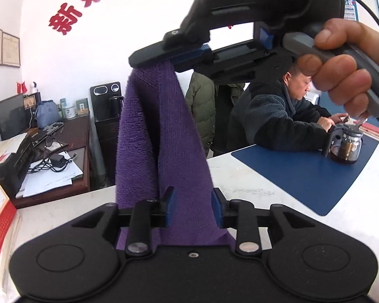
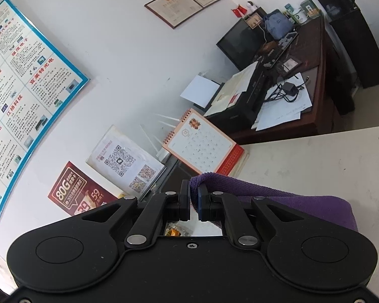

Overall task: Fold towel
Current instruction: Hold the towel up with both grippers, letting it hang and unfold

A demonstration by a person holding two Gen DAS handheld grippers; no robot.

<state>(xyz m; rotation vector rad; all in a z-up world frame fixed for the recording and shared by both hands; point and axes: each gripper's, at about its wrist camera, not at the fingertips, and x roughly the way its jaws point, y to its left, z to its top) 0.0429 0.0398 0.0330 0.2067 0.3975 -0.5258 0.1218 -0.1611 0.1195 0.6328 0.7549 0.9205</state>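
Right gripper (image 1: 164,58), jaws clamped on the purple towel (image 1: 149,131), lifts 1 corner to fold; left gripper (image 1: 194,208) jaws apart around hanging cloth above the surface (image 1: 252,176)

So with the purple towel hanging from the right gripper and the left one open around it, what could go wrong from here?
1. The right gripper pinches only a corner of the purple terry towel; a tug could pull it free.
2. The left gripper stands open, its pads clear of the cloth, so closing now may catch a bunched fold rather than an edge.
3. The glass teapot on the blue mat could be hit by a swing.
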